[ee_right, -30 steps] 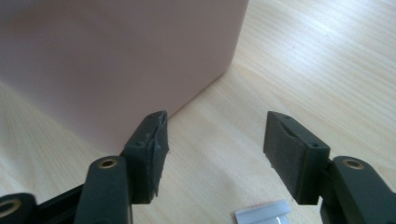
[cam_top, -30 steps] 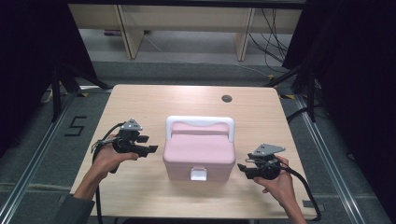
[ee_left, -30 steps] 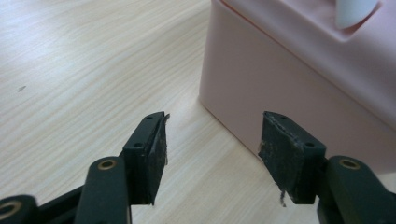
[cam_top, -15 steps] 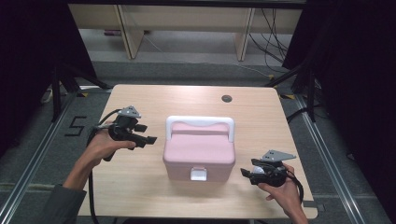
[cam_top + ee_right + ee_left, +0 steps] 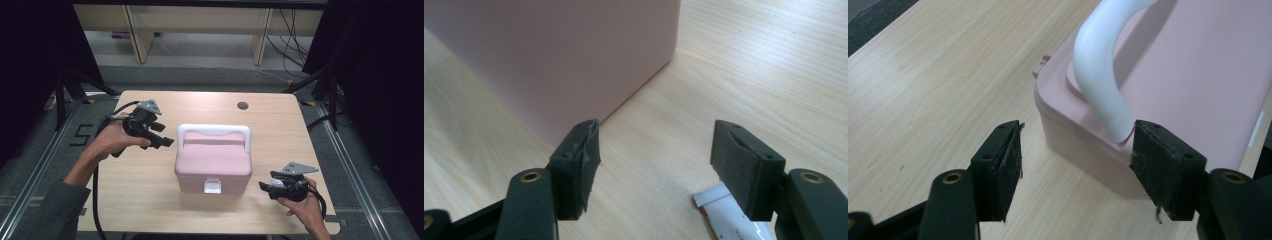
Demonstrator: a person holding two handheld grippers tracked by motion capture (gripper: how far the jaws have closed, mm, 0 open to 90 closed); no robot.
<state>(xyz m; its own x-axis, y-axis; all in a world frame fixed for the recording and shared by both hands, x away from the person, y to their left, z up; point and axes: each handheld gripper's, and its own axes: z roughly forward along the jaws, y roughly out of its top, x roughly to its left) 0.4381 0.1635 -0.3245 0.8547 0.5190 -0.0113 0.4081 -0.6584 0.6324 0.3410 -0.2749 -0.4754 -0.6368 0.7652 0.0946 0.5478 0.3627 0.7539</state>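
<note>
A pink box with a white handle folded flat on its lid and a white latch on its front stands mid-table. My left gripper hangs in the air off the box's left side, pointing at the handle's left end. In the left gripper view the left gripper is open; its jaws have just been closing slightly, and the handle lies beyond them, untouched. My right gripper sits low by the box's front right corner. In the right gripper view the right gripper is open over bare wood beside the box wall.
The wooden table has a round dark hole near its far edge. A small white paper slip lies on the wood under the right gripper. Shelving and cables stand on the floor behind the table.
The left hand has risen and moved toward the far side and the box. The right hand has hardly moved.
</note>
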